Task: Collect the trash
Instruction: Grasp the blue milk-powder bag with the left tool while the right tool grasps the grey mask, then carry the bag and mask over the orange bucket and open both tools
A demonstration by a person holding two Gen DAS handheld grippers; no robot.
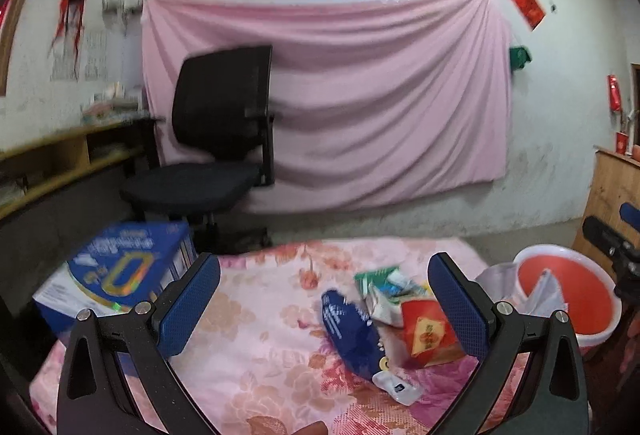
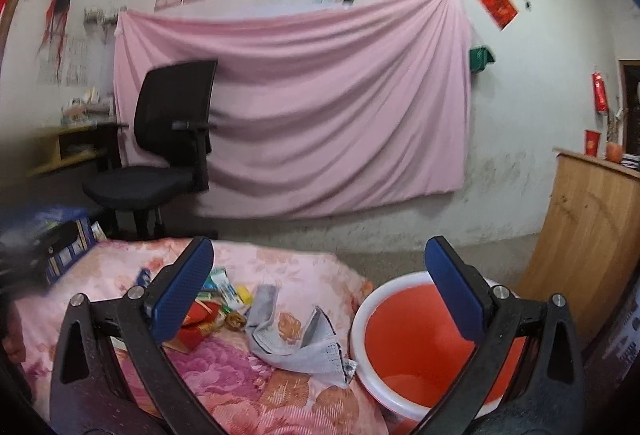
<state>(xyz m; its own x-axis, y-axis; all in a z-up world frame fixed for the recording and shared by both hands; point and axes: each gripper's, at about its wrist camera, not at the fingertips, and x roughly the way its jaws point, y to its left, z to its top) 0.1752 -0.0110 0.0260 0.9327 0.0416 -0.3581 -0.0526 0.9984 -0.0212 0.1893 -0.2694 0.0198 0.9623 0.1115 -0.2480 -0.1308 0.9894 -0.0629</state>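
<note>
1. While both pairs of fingers stood spread wide with nothing between them, the left gripper (image 1: 324, 299) hung above the floral bedspread (image 1: 256, 347) and the right gripper (image 2: 320, 295) hung over the bed's edge and the red basin (image 2: 404, 351).
2. Just past the left fingers lay the trash pile: a blue packet (image 1: 352, 331), a red envelope (image 1: 428, 331), a green-and-white wrapper (image 1: 384, 283) and a small white sachet (image 1: 398, 389), overlapping one another.
3. Nearer the right fingers, a crumpled grey paper (image 2: 292, 335) lay on the bedspread, its corner touching the basin's white rim.
4. Beyond the bed stood a blue box (image 1: 120, 271), an office chair (image 1: 216, 139) and a pink sheet (image 1: 340, 95) hung on the wall.
5. Judged risks: the overlapping, slippery wrappers could make the fingers pinch two pieces or pinch bedspread fabric instead; the soft bed could let thin packets slide away; a light piece released short of the rim could fall to the floor.
</note>
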